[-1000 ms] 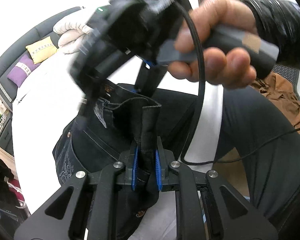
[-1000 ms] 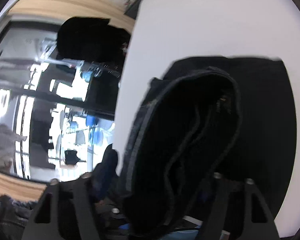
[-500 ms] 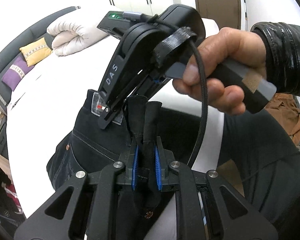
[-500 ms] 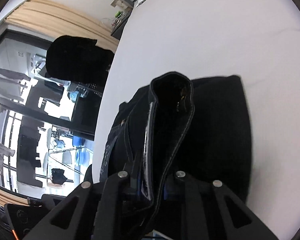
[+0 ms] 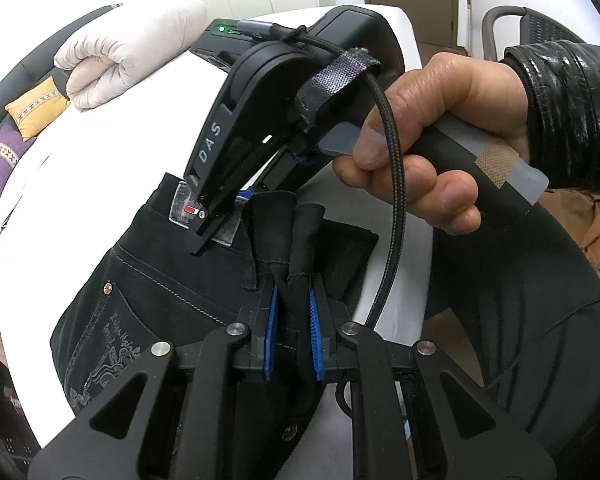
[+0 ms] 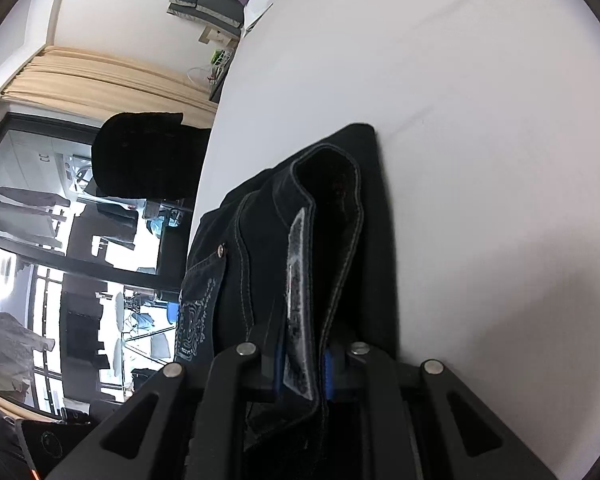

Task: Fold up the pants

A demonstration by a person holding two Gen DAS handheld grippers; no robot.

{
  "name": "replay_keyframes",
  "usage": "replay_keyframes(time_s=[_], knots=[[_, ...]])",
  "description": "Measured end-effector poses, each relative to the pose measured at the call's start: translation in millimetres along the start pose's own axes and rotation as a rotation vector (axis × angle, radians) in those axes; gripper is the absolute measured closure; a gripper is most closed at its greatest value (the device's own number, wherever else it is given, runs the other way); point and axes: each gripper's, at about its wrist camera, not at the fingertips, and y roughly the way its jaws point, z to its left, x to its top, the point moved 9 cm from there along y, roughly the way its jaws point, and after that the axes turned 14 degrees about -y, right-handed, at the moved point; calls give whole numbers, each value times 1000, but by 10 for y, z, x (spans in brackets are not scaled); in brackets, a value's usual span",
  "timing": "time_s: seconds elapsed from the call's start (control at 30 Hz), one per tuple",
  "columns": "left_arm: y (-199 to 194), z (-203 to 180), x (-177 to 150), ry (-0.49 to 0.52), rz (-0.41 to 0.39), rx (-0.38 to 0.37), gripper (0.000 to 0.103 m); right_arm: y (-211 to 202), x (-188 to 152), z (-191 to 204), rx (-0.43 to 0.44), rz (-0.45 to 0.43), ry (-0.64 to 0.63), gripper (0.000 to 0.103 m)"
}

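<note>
Now the black pants [image 5: 148, 304] lay bunched on the white bed [image 5: 100, 148], their length running away from the waistband toward the left. The left gripper [image 5: 292, 332] stayed clamped on a waistband fold. The right gripper [image 6: 302, 364], gaping a second before, had just closed on the labelled waistband edge beside it.

Hidden behind the right tool [image 5: 220, 220]: part of the pants' [image 5: 148, 280] waistband label. Cut off at the bottom edge: the pants' lower folds. Illegible: pocket embroidery [image 6: 194, 316].
</note>
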Motion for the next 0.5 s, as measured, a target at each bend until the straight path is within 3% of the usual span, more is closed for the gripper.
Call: replay_keyframes(time_s=[0.27, 0.37, 0.5], knots=[[62, 39, -49, -37, -3, -15, 89, 29, -28, -140, 62, -2, 11, 90], [-93, 149, -93, -101, -3, -66, 87, -56, -26, -97, 48, 7, 15, 82], [-456, 341, -161, -201, -50, -148, 87, -391, 17, -130, -30, -61, 36, 72]])
